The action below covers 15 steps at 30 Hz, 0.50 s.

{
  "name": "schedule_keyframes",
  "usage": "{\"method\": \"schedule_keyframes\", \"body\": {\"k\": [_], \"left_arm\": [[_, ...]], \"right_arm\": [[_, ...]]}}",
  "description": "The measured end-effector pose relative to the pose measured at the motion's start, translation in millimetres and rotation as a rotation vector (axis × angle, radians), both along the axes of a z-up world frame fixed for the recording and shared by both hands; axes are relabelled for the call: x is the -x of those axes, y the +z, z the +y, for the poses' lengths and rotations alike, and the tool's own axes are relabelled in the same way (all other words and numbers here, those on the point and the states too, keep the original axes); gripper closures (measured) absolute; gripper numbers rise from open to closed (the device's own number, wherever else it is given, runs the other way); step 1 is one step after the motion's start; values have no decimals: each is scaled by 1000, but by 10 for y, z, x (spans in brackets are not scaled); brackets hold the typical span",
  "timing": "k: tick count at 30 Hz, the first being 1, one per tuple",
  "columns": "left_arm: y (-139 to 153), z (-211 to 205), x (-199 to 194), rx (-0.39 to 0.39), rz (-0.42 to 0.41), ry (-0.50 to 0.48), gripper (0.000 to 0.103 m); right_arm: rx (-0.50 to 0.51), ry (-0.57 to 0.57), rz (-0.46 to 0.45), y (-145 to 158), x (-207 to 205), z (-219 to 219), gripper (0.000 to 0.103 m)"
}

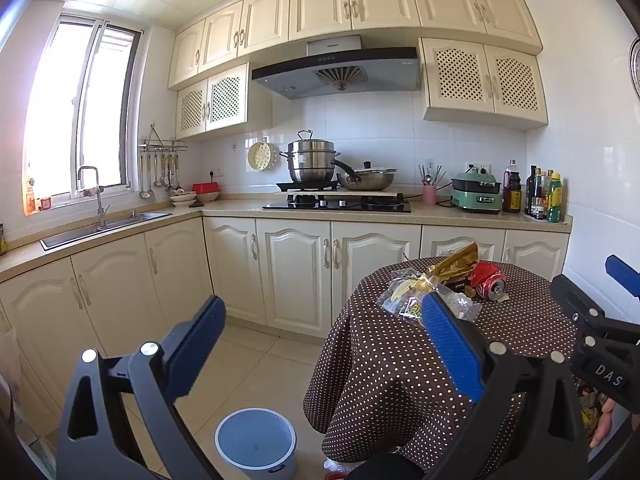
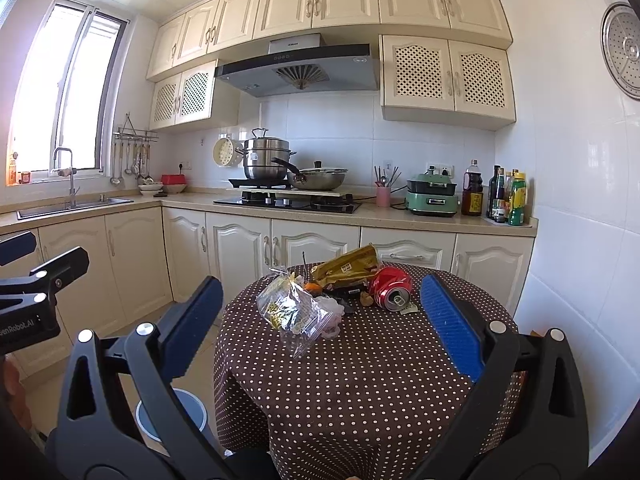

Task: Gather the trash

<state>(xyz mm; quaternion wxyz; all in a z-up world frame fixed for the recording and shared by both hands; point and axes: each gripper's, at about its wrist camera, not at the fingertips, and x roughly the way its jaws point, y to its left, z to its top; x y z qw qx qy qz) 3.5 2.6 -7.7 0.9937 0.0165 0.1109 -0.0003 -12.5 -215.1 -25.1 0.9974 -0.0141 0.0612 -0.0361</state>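
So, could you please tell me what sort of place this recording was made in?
A home kitchen, most likely: a gas hob with a range hood above it, a sink under the window, and cream cabinets all round.

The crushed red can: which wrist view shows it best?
The right wrist view: the crushed red can lies unobstructed on the dotted tablecloth. The left wrist view shows it smaller, farther off to the right, beside the gold wrapper.

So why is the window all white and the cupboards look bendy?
In both views, daylight overexposes the window, washing out the outdoors and throwing glare on nearby wall; the fisheye lens bows the upper cupboards and leaves dark corners. The table stays sharp.
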Motion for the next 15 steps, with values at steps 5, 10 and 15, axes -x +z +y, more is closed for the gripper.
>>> {"method": "schedule_keyframes", "body": {"k": [5, 10, 15], "left_arm": [[-15, -26, -24, -3, 5, 1, 7], [-20, -26, -27, -6, 9, 1, 7], [-5, -7, -26, -4, 9, 3, 7]], "right_arm": [[0, 2, 3, 13, -12, -10, 6], [0, 4, 7, 26, -12, -7, 6], [5, 7, 6, -2, -37, 34, 6]]}}
